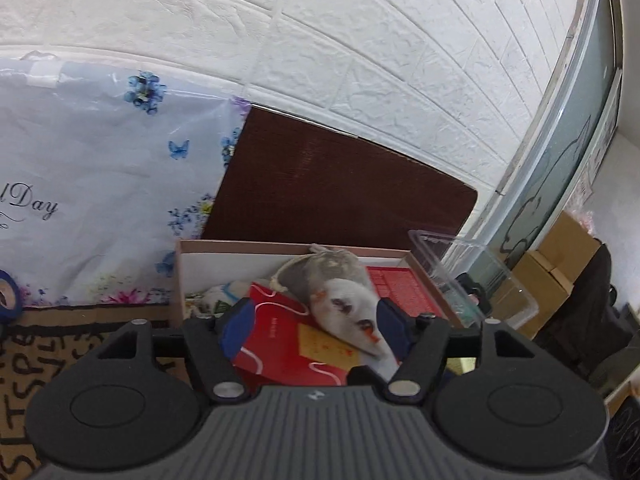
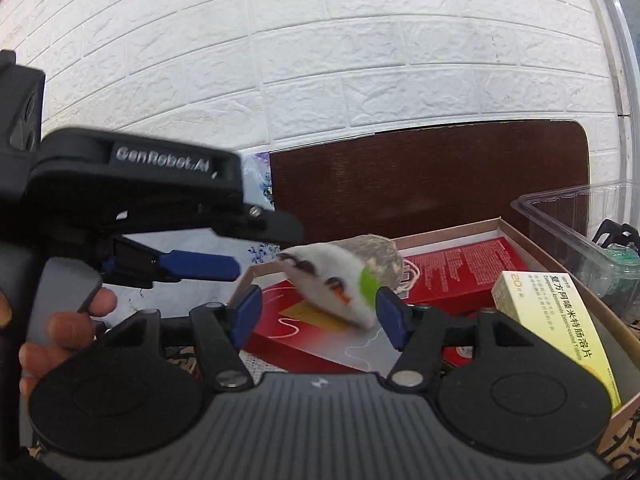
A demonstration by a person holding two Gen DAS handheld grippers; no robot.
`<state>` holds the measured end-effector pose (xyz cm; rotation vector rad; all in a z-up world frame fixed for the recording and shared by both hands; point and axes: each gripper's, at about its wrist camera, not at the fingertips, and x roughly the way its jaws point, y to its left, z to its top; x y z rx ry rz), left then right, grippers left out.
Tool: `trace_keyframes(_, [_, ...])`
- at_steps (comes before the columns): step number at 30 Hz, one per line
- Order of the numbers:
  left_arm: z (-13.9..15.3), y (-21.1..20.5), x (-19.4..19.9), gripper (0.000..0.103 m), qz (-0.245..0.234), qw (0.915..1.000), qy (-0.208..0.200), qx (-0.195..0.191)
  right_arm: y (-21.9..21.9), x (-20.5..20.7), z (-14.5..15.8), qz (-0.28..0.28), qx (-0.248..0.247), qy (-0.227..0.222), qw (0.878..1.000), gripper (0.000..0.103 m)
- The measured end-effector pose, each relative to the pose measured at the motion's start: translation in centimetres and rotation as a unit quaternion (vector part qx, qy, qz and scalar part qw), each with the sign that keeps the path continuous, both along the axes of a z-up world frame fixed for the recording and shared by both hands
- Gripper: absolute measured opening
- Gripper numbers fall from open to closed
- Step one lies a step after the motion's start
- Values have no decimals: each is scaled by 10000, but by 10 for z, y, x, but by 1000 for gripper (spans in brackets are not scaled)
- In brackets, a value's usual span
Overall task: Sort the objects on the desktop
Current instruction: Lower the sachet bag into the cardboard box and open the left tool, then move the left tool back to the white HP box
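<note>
A grey-and-white drawstring pouch (image 1: 340, 300) lies in an open cardboard box (image 1: 178, 276) on top of a red box (image 1: 288, 344). My left gripper (image 1: 310, 326) is open, its blue pads on either side of the pouch and the red box. In the right wrist view the pouch (image 2: 340, 280) lies tilted over the red box (image 2: 288, 332). My right gripper (image 2: 318, 318) is open with the pouch's near end between its pads. The left gripper (image 2: 200, 264) reaches in from the left, held by a hand. A yellow medicine box (image 2: 560, 320) leans at the cardboard box's right.
A clear plastic container (image 2: 580, 216) stands right of the cardboard box. A second red box (image 2: 460, 268) lies at the back. A dark brown board (image 1: 340, 188) and a floral plastic bag (image 1: 100, 184) lean on the white brick wall. A blue tape roll (image 1: 8, 296) sits far left.
</note>
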<state>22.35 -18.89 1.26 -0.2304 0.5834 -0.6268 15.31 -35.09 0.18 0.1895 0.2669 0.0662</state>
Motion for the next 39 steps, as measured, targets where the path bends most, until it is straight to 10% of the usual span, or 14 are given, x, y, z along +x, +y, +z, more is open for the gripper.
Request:
trace_keyframes(8, [-3,4,-15,97,-90,9989,-273,362,1,15,-5,43,112,166,9998,62])
trace_keyframes(12, [-6,2,-31,98,-201,9970,-414,628,7,6,-3,-20,27,106,9999,85])
trace_keyframes(23, [-1,15,-73,100,66,9945,-578,876,18,-19,4,-28,-96,110,9999,98])
trace_keyframes(39, [-25,100,-145,101,773,9948,-480,460,83,-71,3,962,-542,116,9938,98])
